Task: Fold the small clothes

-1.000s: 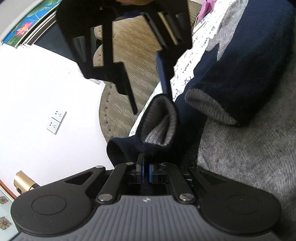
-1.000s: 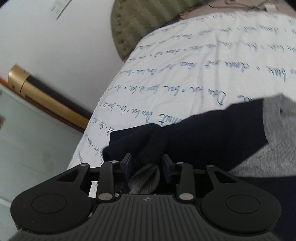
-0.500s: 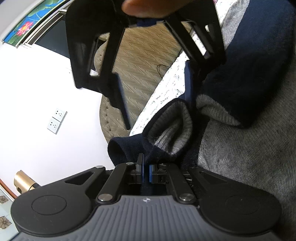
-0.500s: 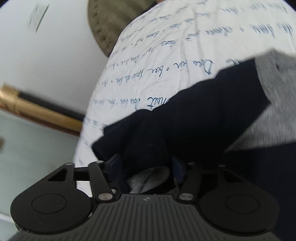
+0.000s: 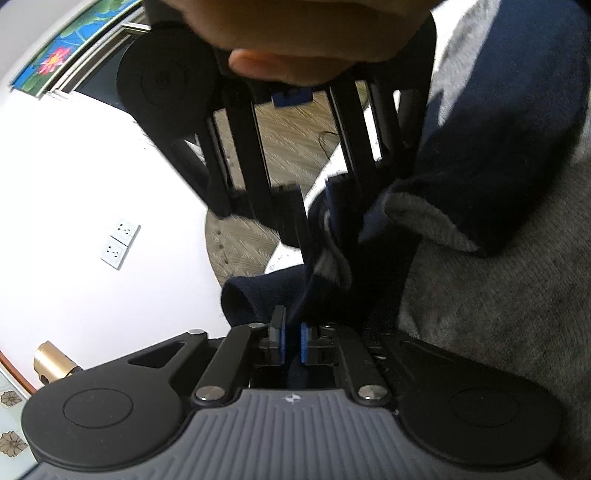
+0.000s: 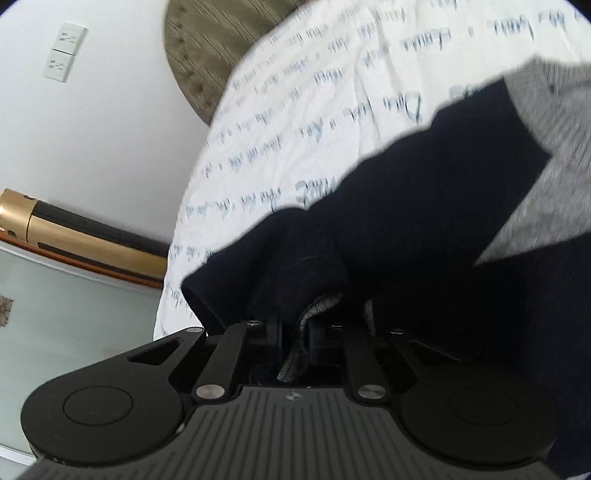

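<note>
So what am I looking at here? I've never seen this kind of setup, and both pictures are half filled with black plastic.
No robot here: a person holds a hand-operated two-finger gripper in each hand, each with a camera looking along its fingers. The black and grey plastic at the bottom is that gripper's own body. In the left-hand view, the left gripper is shut on a navy and grey sweater; the right gripper hangs ahead with the person's hand on it. The right-hand view shows the right gripper pinching a grey-lined edge of the sweater. Underneath is a white bedsheet printed with blue writing.
</note>
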`<action>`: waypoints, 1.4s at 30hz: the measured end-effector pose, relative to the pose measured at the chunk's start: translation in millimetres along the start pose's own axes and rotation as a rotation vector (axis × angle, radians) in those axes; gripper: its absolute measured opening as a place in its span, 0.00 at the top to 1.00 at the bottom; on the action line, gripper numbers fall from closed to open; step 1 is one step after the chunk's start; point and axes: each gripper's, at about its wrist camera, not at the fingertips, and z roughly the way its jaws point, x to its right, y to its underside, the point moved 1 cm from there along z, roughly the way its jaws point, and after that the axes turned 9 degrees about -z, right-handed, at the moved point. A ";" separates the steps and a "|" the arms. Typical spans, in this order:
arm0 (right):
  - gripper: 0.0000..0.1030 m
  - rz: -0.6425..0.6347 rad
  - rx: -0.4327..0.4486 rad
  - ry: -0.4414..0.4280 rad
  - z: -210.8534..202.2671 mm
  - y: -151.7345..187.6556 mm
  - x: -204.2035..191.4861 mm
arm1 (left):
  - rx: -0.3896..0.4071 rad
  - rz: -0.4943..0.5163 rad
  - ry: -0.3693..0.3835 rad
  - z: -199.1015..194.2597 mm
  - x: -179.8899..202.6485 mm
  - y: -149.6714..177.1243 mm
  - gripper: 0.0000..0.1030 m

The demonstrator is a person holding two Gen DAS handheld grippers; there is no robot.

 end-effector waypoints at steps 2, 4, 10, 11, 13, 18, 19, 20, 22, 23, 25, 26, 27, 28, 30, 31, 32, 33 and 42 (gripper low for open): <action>0.84 -0.029 0.039 0.000 -9.0 -2.3 -4.3 | 0.034 -0.065 0.040 -9.1 -11.4 0.2 0.67; 0.84 -0.059 0.067 -0.002 -23.2 -8.0 -7.4 | 0.054 -0.159 0.085 -19.4 -28.4 1.3 0.27; 0.84 -0.121 0.191 -0.034 -99.6 -26.3 1.0 | 0.106 -0.416 0.223 -55.8 -80.6 13.0 0.23; 0.84 -0.122 0.215 -0.035 -116.8 -27.0 6.4 | 0.112 -0.444 0.241 -60.0 -85.7 14.8 0.23; 0.84 -0.114 0.256 -0.032 -155.2 -27.2 23.3 | 0.108 -0.501 0.280 -65.8 -93.7 15.8 0.18; 0.84 -0.039 0.353 0.036 -245.9 -10.4 87.4 | -0.065 -0.811 0.472 -30.0 -133.0 16.3 0.17; 0.84 -0.016 0.365 0.058 -259.5 -6.1 103.5 | -0.121 -0.907 0.531 -14.5 -142.5 15.4 0.16; 0.84 0.007 0.375 0.078 -271.7 -0.1 118.8 | -0.168 -0.996 0.590 -1.0 -149.3 16.5 0.16; 0.84 0.054 0.388 0.125 -286.0 12.4 148.8 | -0.253 -1.144 0.702 26.7 -156.0 18.7 0.16; 0.84 0.079 0.396 0.135 -291.4 18.9 161.4 | -0.286 -1.184 0.743 37.2 -155.1 18.6 0.16; 0.84 0.123 0.396 0.133 -290.8 29.1 181.8 | -0.363 -1.235 0.793 57.9 -148.4 13.9 0.17; 0.84 0.134 0.393 0.135 -289.1 31.7 187.7 | -0.403 -1.240 0.823 69.0 -143.2 10.8 0.17; 0.84 0.136 0.392 0.133 -284.7 33.0 189.0 | -0.438 -1.247 0.840 77.9 -137.1 7.1 0.17; 0.84 0.134 0.392 0.119 -283.5 32.9 188.6 | -0.466 -1.259 0.841 87.3 -132.6 4.7 0.17; 0.84 0.111 0.399 0.080 -281.8 28.3 177.1 | -0.497 -1.271 0.821 91.8 -124.5 4.6 0.17; 0.84 0.087 0.405 0.057 -282.8 24.5 166.7 | -0.508 -1.273 0.808 94.4 -119.9 5.4 0.17; 0.84 0.034 0.418 0.007 -288.4 14.5 138.2 | -0.516 -1.272 0.801 96.8 -114.6 7.0 0.17; 0.84 0.034 0.418 0.007 -288.4 14.5 138.2 | -0.523 -1.270 0.796 97.3 -109.7 8.8 0.17; 0.84 -0.255 0.454 -0.234 -316.1 -54.1 -13.9 | -0.473 -1.320 0.795 92.4 -107.4 32.3 0.17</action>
